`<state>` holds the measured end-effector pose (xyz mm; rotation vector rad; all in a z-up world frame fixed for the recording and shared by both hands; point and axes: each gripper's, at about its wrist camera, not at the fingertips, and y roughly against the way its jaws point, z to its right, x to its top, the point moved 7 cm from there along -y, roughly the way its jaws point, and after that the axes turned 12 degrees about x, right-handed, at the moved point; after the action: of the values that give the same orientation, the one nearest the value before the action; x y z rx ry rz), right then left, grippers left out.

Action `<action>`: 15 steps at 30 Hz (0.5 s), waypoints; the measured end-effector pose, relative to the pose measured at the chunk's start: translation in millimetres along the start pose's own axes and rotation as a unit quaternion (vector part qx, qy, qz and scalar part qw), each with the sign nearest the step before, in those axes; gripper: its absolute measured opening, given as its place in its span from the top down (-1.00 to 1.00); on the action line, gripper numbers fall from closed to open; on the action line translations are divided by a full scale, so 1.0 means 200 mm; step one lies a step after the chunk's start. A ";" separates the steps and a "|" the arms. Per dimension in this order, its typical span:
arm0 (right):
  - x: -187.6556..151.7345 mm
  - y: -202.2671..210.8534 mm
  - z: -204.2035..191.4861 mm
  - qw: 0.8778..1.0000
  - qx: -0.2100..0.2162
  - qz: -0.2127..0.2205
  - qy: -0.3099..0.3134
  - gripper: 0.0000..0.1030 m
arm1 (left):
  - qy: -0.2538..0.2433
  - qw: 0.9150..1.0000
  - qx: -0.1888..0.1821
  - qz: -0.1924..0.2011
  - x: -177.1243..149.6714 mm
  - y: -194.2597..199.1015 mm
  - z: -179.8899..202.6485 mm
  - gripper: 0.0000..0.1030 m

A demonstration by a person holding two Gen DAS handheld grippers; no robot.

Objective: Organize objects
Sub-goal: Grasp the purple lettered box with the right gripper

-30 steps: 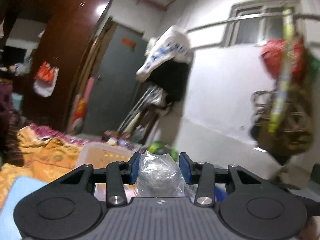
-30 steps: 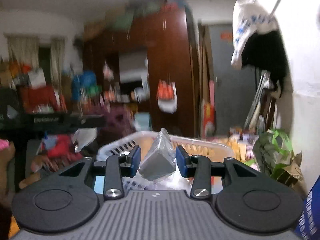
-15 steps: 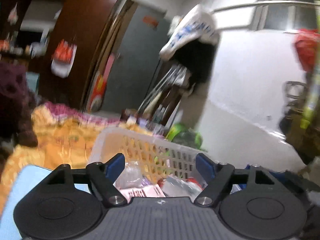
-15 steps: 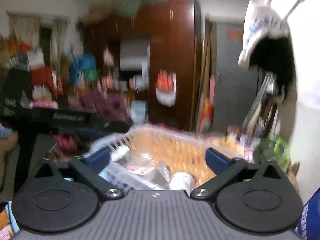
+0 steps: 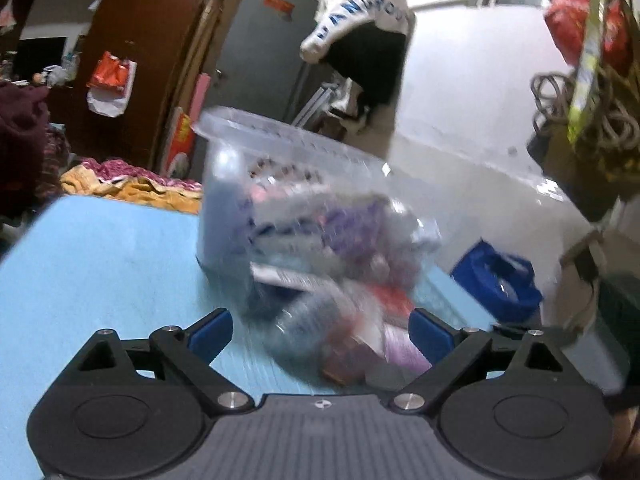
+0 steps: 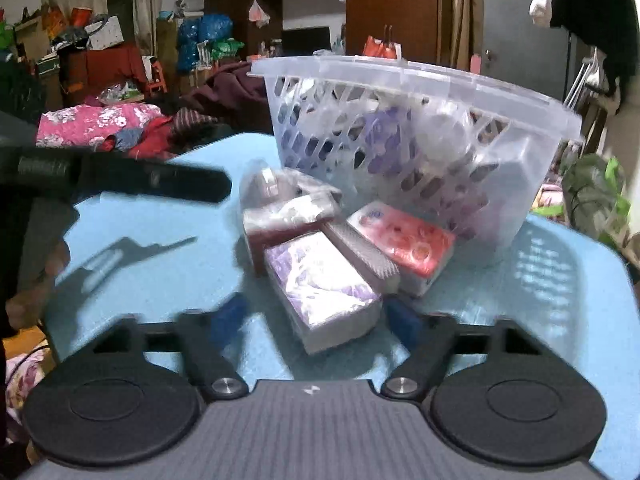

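Claws: left claw (image 5: 320,330) & right claw (image 6: 316,320) both spread, empty; packs (image 6: 320,280) beside basket (image 6: 520,120).

both wrist views low, facing basket (image 6: 420,136)

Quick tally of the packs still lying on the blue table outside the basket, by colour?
Purple floral tissue pack: 1
Red-and-pink floral tissue pack: 1
Pink ribbed pack: 1
Clear-wrapped dark red pack: 1
Total: 4, all in front of the white plastic basket.
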<state>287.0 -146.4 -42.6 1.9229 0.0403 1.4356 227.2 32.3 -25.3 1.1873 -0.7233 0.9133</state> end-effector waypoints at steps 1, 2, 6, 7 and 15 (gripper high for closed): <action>-0.02 0.01 -0.02 1.000 0.003 0.003 0.000 0.00 | -0.005 1.000 0.002 0.000 -0.01 0.00 0.01 -0.85; -0.03 0.03 -0.02 1.000 0.010 0.005 0.002 0.01 | -0.009 1.000 0.007 0.000 -0.01 0.00 0.02 -0.85; -0.05 0.13 -0.01 0.999 0.006 0.041 0.007 0.01 | -0.007 1.000 0.018 0.003 0.00 -0.01 0.01 -0.85; -0.06 0.17 0.02 0.999 0.000 0.053 0.004 0.01 | -0.004 1.000 0.023 0.002 -0.01 -0.02 0.00 -0.85; -0.08 0.36 0.23 0.990 -0.014 0.128 -0.056 0.00 | 0.015 0.997 0.069 -0.028 0.00 -0.12 -0.05 -0.82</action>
<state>292.9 -229.8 -20.9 2.0391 -0.2858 1.4786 248.5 38.6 -39.2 1.3056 -0.6072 0.9453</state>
